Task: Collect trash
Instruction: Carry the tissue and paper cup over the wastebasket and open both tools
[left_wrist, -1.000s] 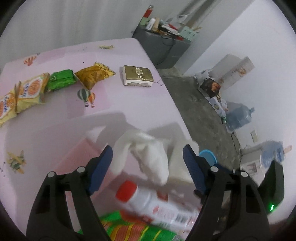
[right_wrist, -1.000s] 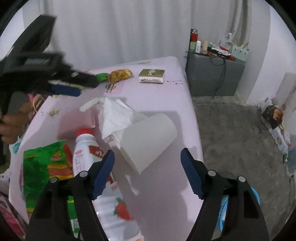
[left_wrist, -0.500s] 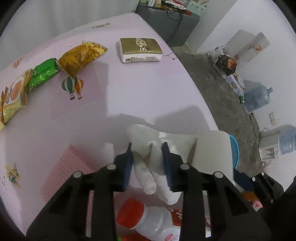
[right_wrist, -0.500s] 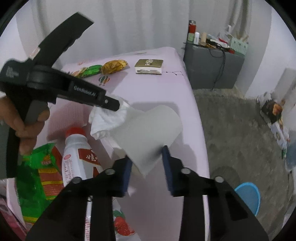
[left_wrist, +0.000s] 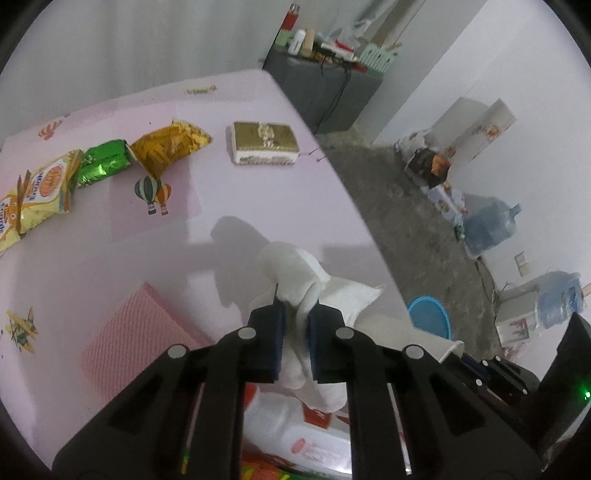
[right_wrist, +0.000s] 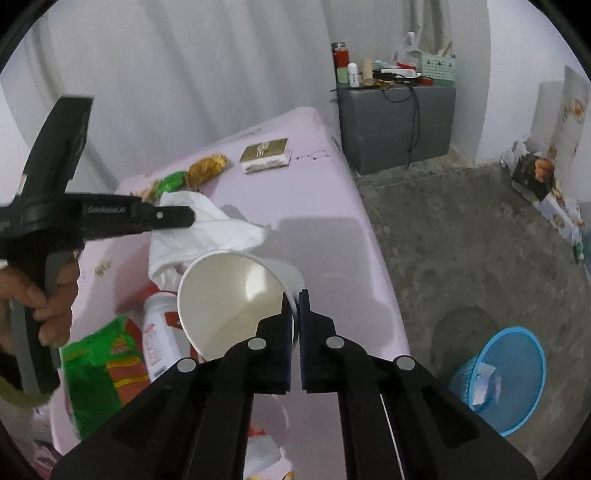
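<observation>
A crumpled white tissue (left_wrist: 291, 266) sits on the pink table (left_wrist: 258, 206), and my left gripper (left_wrist: 297, 314) has its jaws closing on it, pads pressing the paper from both sides. The right wrist view shows that same tissue (right_wrist: 221, 229) hanging from the left gripper (right_wrist: 186, 218), which a hand holds. A white paper cup (right_wrist: 229, 291) is tilted with its mouth toward the camera. My right gripper (right_wrist: 294, 299) is shut on the cup's rim wall. Part of the cup (left_wrist: 388, 325) shows just right of the tissue.
A white bottle with a red cap (right_wrist: 159, 328) and a green snack bag (right_wrist: 99, 354) lie near the table's front. A gold box (left_wrist: 264, 142) and several snack wrappers (left_wrist: 170, 146) lie farther back. A blue basket (right_wrist: 506, 373) stands on the floor beside the table.
Both grippers went from wide open to closed. The left one closed on the tissue, the right one on the cup's rim, and the cup tipped so its mouth faces the camera.
</observation>
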